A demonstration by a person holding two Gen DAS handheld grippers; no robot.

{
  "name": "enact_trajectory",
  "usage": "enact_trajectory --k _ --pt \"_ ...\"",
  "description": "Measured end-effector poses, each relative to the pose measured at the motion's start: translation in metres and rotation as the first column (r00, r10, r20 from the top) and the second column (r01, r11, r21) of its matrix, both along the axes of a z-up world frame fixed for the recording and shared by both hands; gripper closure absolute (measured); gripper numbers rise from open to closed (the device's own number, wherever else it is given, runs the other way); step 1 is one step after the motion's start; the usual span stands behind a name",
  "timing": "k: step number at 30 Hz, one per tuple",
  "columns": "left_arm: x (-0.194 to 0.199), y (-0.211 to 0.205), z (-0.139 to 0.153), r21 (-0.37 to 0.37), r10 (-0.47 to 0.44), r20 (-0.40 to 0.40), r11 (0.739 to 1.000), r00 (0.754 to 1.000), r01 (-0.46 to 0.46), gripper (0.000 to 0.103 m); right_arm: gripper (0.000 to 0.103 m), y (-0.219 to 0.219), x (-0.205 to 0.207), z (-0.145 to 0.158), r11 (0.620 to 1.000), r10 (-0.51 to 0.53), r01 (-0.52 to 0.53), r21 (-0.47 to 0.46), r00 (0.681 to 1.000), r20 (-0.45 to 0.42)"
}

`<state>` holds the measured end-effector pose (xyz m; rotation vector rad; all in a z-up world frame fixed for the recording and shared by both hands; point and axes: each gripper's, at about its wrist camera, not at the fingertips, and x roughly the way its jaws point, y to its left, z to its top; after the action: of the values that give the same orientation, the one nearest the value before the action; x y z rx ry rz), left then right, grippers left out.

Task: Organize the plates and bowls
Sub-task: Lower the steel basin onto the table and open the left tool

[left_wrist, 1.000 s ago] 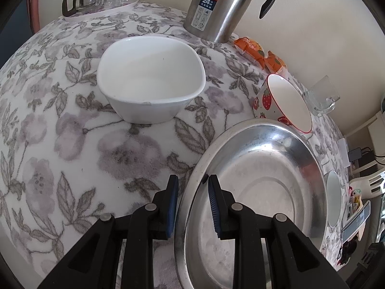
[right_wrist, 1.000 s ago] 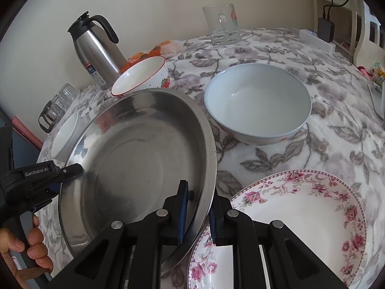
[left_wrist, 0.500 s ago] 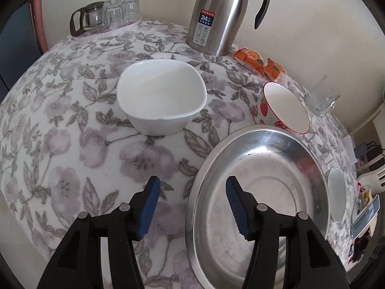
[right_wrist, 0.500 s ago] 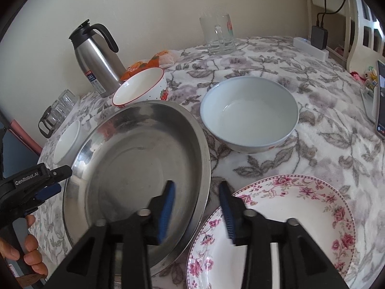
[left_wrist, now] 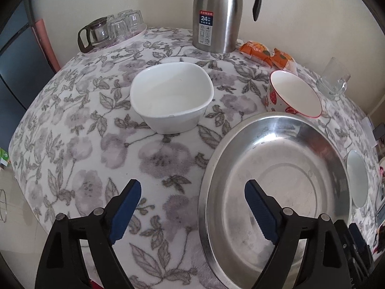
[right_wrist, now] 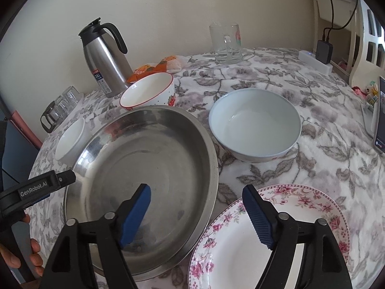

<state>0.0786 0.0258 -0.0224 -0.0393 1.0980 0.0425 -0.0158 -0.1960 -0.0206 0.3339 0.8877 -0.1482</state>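
Observation:
A large steel basin (left_wrist: 276,183) (right_wrist: 144,168) rests on the flowered tablecloth. My left gripper (left_wrist: 192,192) is open, its jaws astride the basin's left rim without touching it. My right gripper (right_wrist: 196,200) is open, astride the basin's right rim, above a pink-flowered plate (right_wrist: 276,240). A square white bowl (left_wrist: 172,98) (right_wrist: 69,142) stands left of the basin. A strawberry bowl (left_wrist: 293,94) (right_wrist: 148,92) stands behind it. A pale blue bowl (right_wrist: 255,124) (left_wrist: 357,178) stands to its right.
A steel thermos (left_wrist: 217,14) (right_wrist: 105,57), orange snack packets (left_wrist: 267,53), a glass mug (right_wrist: 226,43) and a tray of glasses (left_wrist: 113,29) line the back by the wall. A phone (right_wrist: 380,113) and charger (right_wrist: 323,51) sit far right.
Both grippers, shut on opposite rims of the basin a second ago, have opened wide and drawn back and upward. The basin now lies flat on the cloth.

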Motion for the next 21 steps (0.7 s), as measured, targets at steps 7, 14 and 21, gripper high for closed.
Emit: enact_trajectory --k 7,14,21 --pt "-0.01 -0.009 0.003 0.019 -0.023 0.001 1.0 1.0 0.023 0.014 0.0 -0.002 -0.004 0.002 1.0 -0.003 0.004 -0.018 1.0 0.013" --pt "-0.022 -0.017 0.017 0.009 -0.026 0.074 1.0 0.997 0.025 0.014 0.0 -0.008 -0.013 0.008 0.999 -0.008 0.01 -0.039 0.999 0.034" --pt "-0.035 -0.03 0.03 -0.026 -0.054 0.12 0.998 0.991 0.057 0.014 0.0 -0.015 -0.022 0.012 0.997 -0.014 0.017 -0.076 0.999 0.05"
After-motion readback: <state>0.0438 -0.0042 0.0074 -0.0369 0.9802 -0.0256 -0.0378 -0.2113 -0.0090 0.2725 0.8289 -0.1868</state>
